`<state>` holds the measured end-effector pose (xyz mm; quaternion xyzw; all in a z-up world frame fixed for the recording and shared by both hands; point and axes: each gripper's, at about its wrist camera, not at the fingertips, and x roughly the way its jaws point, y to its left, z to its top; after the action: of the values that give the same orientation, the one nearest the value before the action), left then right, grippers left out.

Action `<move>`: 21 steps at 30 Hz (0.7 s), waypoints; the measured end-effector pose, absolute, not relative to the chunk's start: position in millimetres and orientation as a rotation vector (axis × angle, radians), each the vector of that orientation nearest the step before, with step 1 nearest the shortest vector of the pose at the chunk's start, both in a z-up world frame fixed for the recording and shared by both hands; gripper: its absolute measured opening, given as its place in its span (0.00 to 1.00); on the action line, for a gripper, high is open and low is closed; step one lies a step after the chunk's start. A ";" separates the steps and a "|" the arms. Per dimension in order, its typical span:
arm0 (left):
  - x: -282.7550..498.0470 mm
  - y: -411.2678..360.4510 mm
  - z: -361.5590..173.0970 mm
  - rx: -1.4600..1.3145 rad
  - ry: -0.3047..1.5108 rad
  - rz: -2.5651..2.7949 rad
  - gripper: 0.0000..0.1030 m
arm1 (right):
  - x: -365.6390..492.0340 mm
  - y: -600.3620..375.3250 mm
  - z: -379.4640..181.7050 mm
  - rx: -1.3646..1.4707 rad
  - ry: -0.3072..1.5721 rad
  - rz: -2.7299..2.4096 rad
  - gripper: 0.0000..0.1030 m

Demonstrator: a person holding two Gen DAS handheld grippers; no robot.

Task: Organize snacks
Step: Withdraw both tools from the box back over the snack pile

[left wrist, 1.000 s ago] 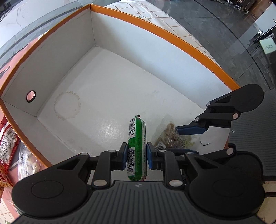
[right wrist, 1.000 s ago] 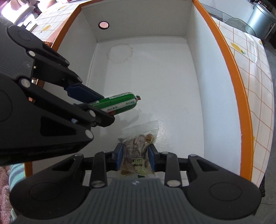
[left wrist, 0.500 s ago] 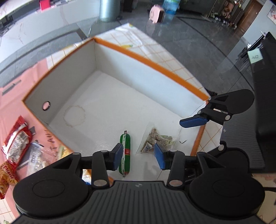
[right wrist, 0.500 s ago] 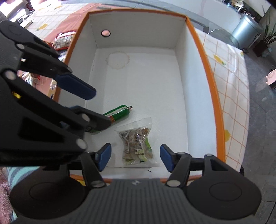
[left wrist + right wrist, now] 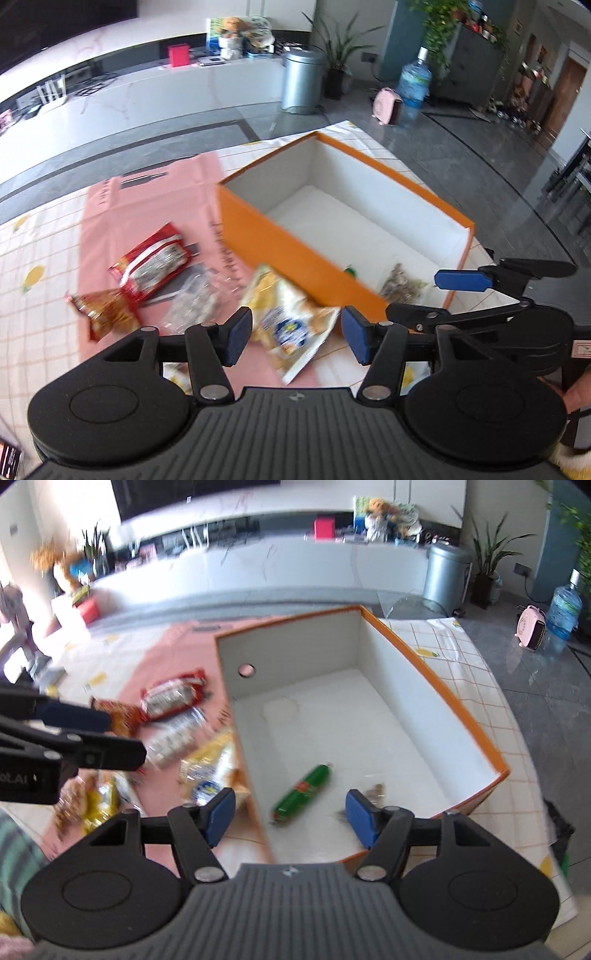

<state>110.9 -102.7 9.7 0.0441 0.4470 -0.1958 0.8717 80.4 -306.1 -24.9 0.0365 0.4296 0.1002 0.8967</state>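
On the pink mat (image 5: 147, 192) left of the orange box (image 5: 295, 240) lie the loose snacks: a red pack (image 5: 153, 262), a small red-orange sachet (image 5: 107, 310), a clear bag (image 5: 195, 302) and a yellow chip bag (image 5: 288, 317). Inside the box sit a green sausage (image 5: 303, 790) and a clear nut bag (image 5: 402, 284).

Both grippers hang above the table with nothing between their blue pads. The left gripper (image 5: 295, 336) has its jaws opening, apart, framing the chip bag below without touching it. The right gripper (image 5: 290, 816) is likewise opening and empty, over the box's near corner.

The chip bag looks the likely next pick. It should be light, puffy and crinkly, with slick film and breakable contents. A soft pinch across the flat sealed edge or a corner seems safer than squeezing its middle. The clear bag is limp and would sag from any hold.
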 end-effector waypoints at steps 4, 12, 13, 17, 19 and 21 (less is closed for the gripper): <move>95.4 -62.2 5.9 0.096 0.900 -0.367 0.73 | 63.7 -274.8 -32.6 0.195 0.858 0.219 0.66; 79.5 1.4 -11.2 0.117 0.893 -0.332 0.77 | 55.5 -208.2 -59.5 0.229 0.873 0.198 0.70; 78.2 7.8 -14.1 0.117 0.891 -0.329 0.77 | 55.9 -202.7 -63.7 0.234 0.880 0.200 0.70; 76.8 33.1 -26.5 0.129 0.894 -0.315 0.77 | 59.2 -183.6 -80.0 0.218 0.895 0.202 0.70; 76.8 43.7 -31.6 0.140 0.906 -0.320 0.77 | 62.1 -178.3 -85.2 0.203 0.902 0.203 0.70; 78.1 50.9 -36.1 0.151 0.921 -0.327 0.77 | 66.9 -172.8 -89.5 0.199 0.912 0.205 0.70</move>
<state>78.1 50.9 -36.1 0.0722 0.4418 -0.1571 0.8803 66.9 -172.8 -89.5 0.0959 0.4387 0.0988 0.8880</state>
